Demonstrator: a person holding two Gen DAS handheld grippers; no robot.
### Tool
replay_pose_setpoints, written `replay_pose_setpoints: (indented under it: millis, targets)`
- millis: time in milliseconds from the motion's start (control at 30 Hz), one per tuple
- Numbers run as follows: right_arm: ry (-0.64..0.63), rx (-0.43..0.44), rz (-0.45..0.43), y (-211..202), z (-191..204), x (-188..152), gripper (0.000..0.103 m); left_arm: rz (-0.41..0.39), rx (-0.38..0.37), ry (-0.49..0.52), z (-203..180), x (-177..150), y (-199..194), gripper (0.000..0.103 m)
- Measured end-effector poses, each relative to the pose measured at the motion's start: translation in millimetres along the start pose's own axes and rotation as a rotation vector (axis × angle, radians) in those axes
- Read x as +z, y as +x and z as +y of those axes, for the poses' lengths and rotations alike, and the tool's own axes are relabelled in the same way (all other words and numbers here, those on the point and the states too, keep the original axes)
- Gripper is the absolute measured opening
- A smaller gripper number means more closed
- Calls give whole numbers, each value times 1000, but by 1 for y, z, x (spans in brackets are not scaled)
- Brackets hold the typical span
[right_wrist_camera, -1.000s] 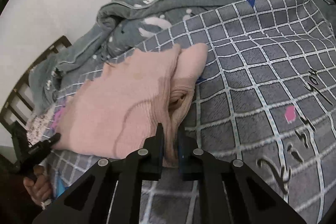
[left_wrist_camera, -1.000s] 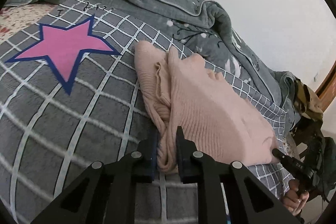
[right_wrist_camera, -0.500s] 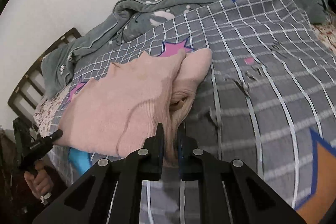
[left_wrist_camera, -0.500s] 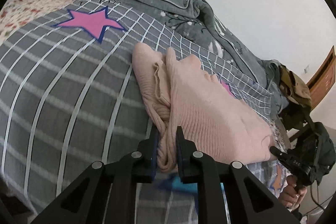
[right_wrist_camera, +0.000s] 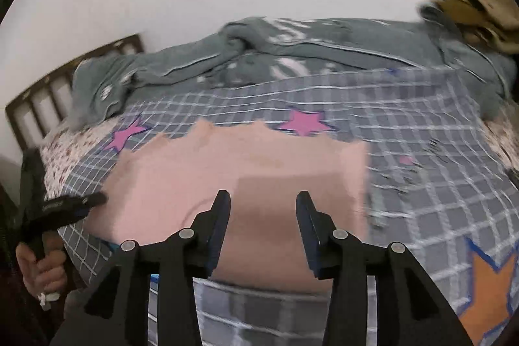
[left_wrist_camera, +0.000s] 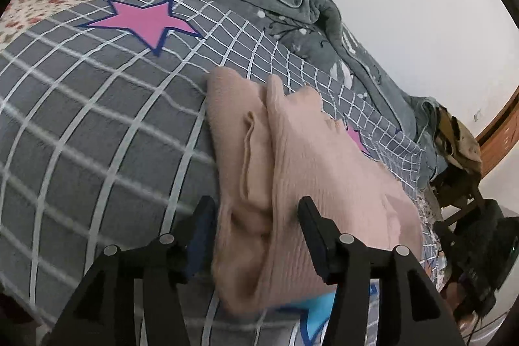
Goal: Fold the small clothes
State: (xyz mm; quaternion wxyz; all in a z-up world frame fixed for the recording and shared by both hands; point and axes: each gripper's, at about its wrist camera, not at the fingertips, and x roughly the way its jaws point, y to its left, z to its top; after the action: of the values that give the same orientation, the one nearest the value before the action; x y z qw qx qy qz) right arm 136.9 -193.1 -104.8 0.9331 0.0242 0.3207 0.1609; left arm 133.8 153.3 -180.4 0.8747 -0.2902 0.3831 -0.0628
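Garment: While it lies folded on the grey fleece blanket with white grid lines (left_wrist_camera: 97, 125), the pale pink ribbed knit sweater (left_wrist_camera: 311, 184) reaches down to the bed's near edge.
Left gripper (left_wrist_camera: 256, 209): jaws have just been opening and stand apart; the sweater's bunched fold lies between them, and the pads no longer press it.
Right gripper (right_wrist_camera: 262, 203): jaws have just been opening too, parted above the sweater's near part, gripping nothing.
Background: a rumpled grey-green quilt (right_wrist_camera: 292, 54) runs along the white wall.
Pattern: a pink star (left_wrist_camera: 146, 21) is printed on the blanket beyond the sweater.
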Motion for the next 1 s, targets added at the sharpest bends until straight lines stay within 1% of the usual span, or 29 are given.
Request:
replay_pose_setpoints:
  millis: [100,167,233,267,333,500,633,767,900,967,1000]
  targets:
    - [-39,18,15,30,31,-7,42,10,17,7,-3,11,15,52]
    - [-65,14,35,50,47,-11,42,21,28,13,-5,17,23,52]
    - [-85,-36,52,71,58,-15,42,20,24,22,-5,20,25,52]
    - [-90,-84,56,81,61,-18,42,23,22,29,-6,21,27,52]
    - [-68,-111,47,90,61,-15,42,26,15,40,-5,22,28,52]
    - [-16,-126,83,113,57,2,42,20,0,36,-2,20,30,52]
    - [-17,-144,95,131,60,10,42,24,-2,44,-3,21,32,53]
    - [-22,-154,96,133,61,11,42,33,0,33,-2,22,34,54]
    - [-43,-137,101,113,64,3,42,40,26,21,-5,23,35,54]
    - [-64,-128,94,98,66,-6,42,36,52,20,-8,25,36,49]
    - [-76,-124,88,88,67,-12,42,33,63,23,-10,26,35,42]
